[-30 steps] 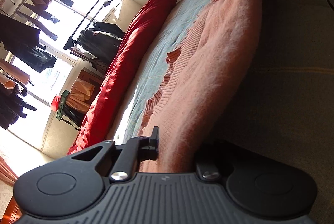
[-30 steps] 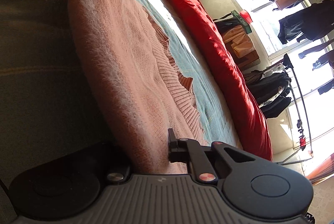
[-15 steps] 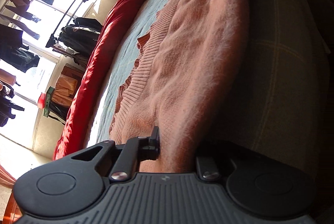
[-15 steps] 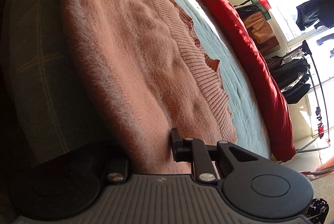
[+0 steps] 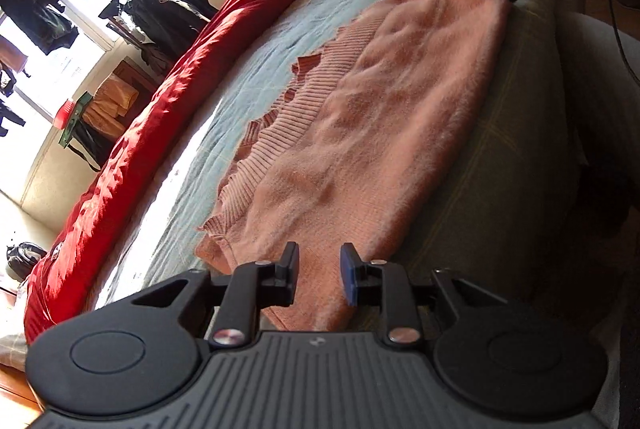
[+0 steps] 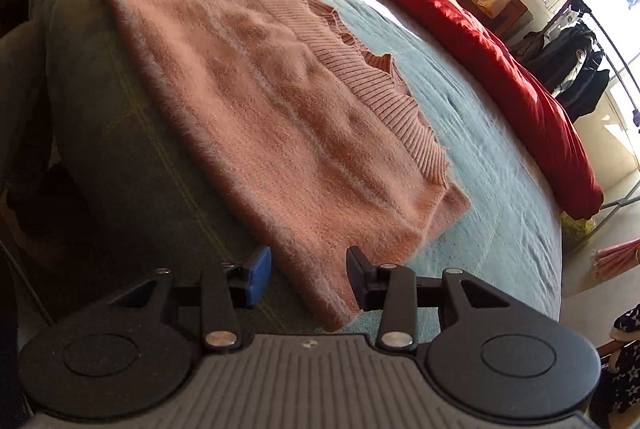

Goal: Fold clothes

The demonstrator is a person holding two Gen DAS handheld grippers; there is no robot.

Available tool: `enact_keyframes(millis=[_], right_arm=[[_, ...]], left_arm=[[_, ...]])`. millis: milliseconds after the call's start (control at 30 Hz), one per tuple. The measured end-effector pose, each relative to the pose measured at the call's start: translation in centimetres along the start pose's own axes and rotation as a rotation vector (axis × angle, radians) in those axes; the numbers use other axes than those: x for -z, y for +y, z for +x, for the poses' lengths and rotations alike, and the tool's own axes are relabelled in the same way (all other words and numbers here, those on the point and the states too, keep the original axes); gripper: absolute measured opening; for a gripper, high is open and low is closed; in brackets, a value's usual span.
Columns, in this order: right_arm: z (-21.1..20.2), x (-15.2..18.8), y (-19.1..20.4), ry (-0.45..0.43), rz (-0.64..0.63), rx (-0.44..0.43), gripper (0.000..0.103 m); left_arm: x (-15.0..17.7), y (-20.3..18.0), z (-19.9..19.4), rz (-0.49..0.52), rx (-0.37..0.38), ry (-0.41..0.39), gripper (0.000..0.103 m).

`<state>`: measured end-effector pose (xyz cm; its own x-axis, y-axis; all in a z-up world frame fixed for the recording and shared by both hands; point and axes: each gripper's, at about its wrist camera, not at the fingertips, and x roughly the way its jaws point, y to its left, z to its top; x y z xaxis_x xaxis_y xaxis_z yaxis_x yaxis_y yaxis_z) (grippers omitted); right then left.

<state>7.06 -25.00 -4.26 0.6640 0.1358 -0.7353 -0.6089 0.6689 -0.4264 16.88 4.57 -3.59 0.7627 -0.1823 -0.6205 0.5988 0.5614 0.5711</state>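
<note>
Black grippers [image 5: 319, 279] — blue pads [image 6: 257, 275], silver screws

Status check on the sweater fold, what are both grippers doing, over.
Left gripper and right gripper: jaws opening, nothing pinched. Pink sweater lies folded flat on the bed. Nothing in the way.

pink sweater [image 5: 384, 133] folded on bed

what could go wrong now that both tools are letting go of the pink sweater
1. The left tool and right tool are opening right over the pink sweater; a pad could snag the fuzzy knit and drag the fold open.
2. The ribbed hem lies wavy and uneven, so the next fold may come out crooked.
</note>
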Motion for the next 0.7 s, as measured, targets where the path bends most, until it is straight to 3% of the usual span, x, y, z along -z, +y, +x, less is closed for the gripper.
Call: enact_keyframes(millis=[67, 133, 267, 400, 533, 600, 700], right_arm=[[-1.0, -0.5, -1.3, -0.046, 0.066, 0.002, 0.059], [-0.7, -1.2, -2.5, -0.093, 0.140, 0.001, 0.064], [2.4, -1.3, -3.9, -0.103, 0.330, -0.051, 0.066], [5.2, 2.4, -3.2, -0.034, 0.488, -0.070, 0.070], [4.7, 5.2, -2.1, -0.086, 0.580, -0.073, 0.076], [4.2, 4.9, -2.5, -0.089, 0.606, -0.070, 0.078], [3.5, 3.1, -3.6, -0.131, 0.617, -0.053, 0.087]], left_arm=[[-1.2, 1.8, 0.5, -0.069, -0.034, -0.058, 0.037], [-2.4, 3.4, 2.2, -0.147, -0.016, -0.088, 0.051], [-1.5, 4.0, 6.0, -0.379, 0.102, -0.051, 0.051], [2.2, 2.5, 7.7, -0.543, 0.157, 0.032, 0.057], [5.1, 2.3, 6.5, -0.641, 0.169, -0.005, 0.069], [4.5, 3.2, 6.1, -0.662, 0.175, 0.008, 0.070], [2.6, 5.2, 5.5, -0.671, 0.164, -0.060, 0.082]])
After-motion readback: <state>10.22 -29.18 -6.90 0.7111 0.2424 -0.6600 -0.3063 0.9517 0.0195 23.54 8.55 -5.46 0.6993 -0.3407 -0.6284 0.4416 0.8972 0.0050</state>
